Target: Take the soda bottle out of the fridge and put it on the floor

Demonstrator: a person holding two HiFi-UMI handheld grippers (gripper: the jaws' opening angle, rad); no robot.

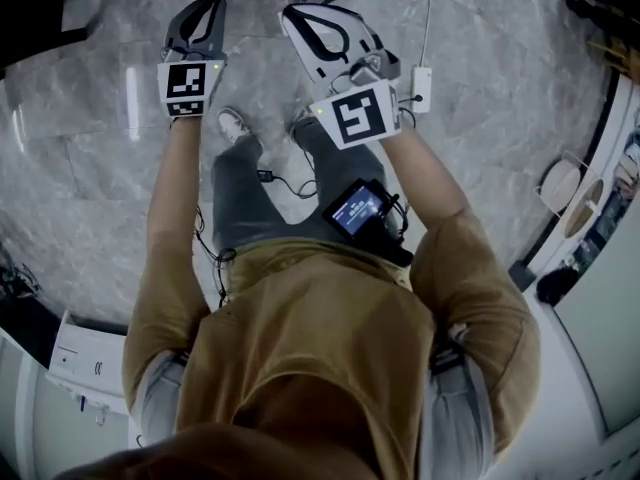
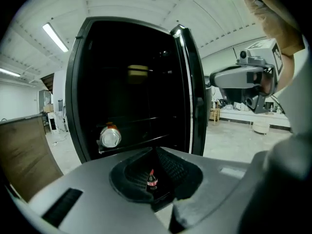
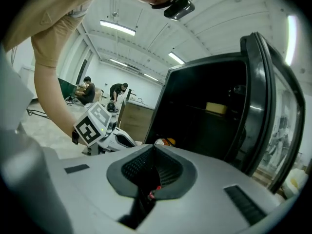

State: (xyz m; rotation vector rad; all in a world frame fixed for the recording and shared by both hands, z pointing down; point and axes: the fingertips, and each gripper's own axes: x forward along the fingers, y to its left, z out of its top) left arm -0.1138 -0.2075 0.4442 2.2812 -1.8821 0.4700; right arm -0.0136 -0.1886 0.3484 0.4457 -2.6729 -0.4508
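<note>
A small soda bottle (image 2: 152, 179) with a red cap, red label and dark contents shows through the notch under my left gripper's (image 2: 157, 153) jaws; whether it stands on the floor or low in the fridge I cannot tell. A red speck of it (image 3: 155, 193) shows under my right gripper (image 3: 155, 152). The black fridge (image 2: 131, 82) stands open just ahead. Both grippers are shut, empty and held side by side in front of it, left (image 1: 197, 18) and right (image 1: 322, 30) above the person's feet.
A can-like container (image 2: 110, 136) lies end-on on a low fridge shelf, also visible as an orange-white shape (image 3: 165, 142). A yellow item (image 3: 217, 108) sits on a higher shelf. The fridge door (image 2: 191, 91) stands open on the right. Grey marble floor (image 1: 90, 138) lies below.
</note>
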